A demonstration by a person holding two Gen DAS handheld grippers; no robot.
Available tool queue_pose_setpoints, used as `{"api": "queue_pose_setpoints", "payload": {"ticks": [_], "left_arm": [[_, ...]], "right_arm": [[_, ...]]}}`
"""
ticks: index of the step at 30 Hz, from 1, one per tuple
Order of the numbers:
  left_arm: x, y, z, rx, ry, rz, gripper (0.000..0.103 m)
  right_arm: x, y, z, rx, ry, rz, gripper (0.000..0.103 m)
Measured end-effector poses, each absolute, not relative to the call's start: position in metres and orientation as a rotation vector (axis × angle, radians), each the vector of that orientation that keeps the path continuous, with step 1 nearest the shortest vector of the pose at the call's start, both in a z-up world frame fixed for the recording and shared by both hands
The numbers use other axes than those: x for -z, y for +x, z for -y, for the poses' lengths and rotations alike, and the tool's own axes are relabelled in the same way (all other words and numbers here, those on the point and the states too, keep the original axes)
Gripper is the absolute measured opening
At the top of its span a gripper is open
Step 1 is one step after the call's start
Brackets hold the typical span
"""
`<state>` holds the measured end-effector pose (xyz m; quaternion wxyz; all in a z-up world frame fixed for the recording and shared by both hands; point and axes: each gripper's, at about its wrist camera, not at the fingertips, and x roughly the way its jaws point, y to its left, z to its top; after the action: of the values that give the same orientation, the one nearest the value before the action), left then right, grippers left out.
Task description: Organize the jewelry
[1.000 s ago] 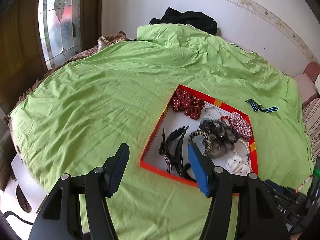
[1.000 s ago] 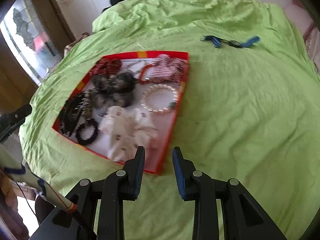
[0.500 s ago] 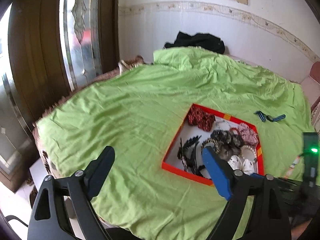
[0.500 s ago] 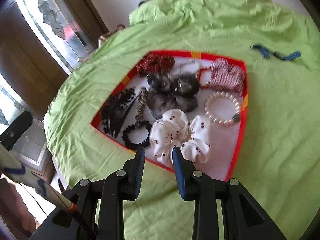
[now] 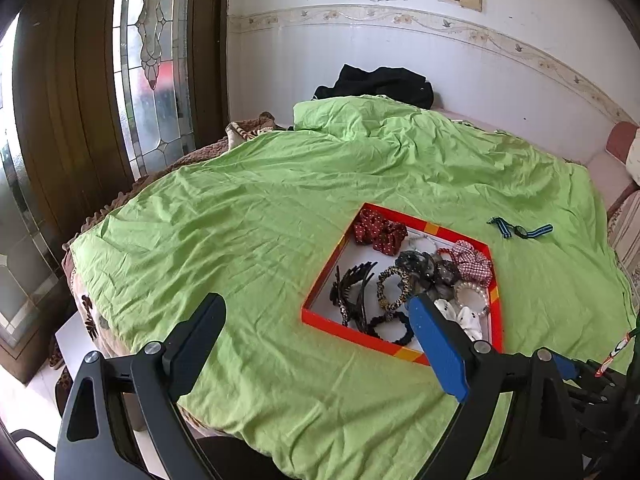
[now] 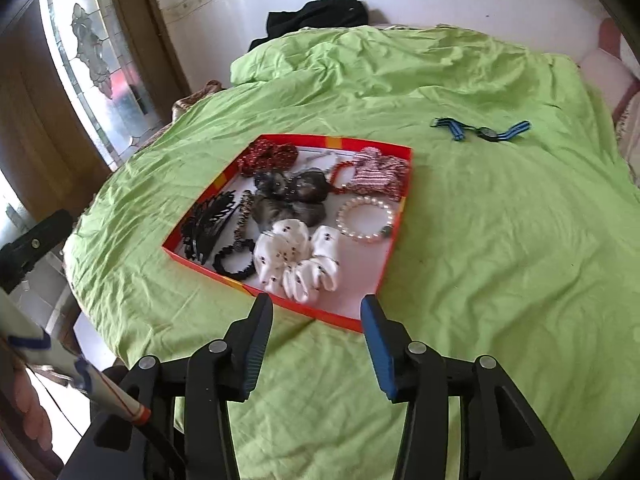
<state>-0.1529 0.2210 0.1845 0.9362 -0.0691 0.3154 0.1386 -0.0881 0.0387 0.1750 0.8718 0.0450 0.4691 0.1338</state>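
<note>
Both claws hover empty above the green bed: left claw (image 5: 316, 332) spread wide, right claw (image 6: 316, 320) moderately apart. Red tray (image 6: 276, 294) already holds the scrunchies; the blue striped band (image 6: 480, 130) lies loose at its 2 o'clock. Likely next: reach out and pinch that band.

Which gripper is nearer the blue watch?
Right, probably. The right gripper hovers at the tray's near edge, with the blue watch beyond to its right. The left gripper hangs off the tray's far side.
</note>
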Motion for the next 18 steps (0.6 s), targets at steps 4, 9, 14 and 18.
{"api": "queue_pose_setpoints", "payload": {"ticks": [4,9,14,18], "left_arm": [[-0.187,-0.159,-0.215,-0.280,-0.133,-0.640,0.092],[-0.189,-0.161,-0.208,-0.265,-0.122,-0.650,0.092],[-0.194,-0.170,-0.199,-0.269,-0.100,-0.618,0.092],[-0.205,-0.185,-0.193,-0.335,-0.054,-0.531,0.100]], "right_arm": [[-0.178,-0.098,-0.031,-0.248,0.098,-0.971,0.054],[-0.181,-0.108,-0.026,-0.222,0.093,-0.959,0.056],[-0.184,-0.117,-0.021,-0.202,0.094,-0.948,0.057],[-0.189,-0.125,-0.018,-0.186,0.094,-0.929,0.058]]}}
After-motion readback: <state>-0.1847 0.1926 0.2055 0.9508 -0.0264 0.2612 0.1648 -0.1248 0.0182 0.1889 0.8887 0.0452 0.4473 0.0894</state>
